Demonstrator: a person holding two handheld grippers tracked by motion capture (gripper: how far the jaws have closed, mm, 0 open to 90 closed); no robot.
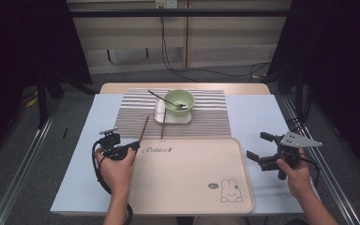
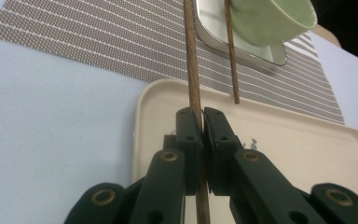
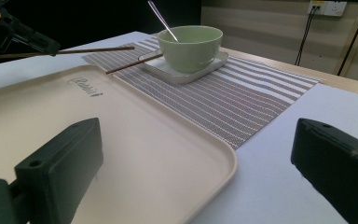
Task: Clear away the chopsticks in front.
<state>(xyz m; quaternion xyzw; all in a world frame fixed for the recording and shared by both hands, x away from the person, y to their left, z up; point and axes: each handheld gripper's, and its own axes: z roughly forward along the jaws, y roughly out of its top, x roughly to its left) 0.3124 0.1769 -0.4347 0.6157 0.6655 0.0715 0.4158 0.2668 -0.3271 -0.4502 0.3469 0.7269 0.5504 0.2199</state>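
The left gripper (image 2: 201,122) pinches one chopstick (image 2: 191,60) lengthwise, tip aimed at the bowl (image 1: 179,101); right gripper (image 1: 261,151) gapes wide.

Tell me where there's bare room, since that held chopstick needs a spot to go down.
The tray is bare apart from its printed rabbit, bordered by the mat beyond it. The tabletop right of the mat is free too. It is crowded mid-mat: bowl, spoon, dish and second chopstick.
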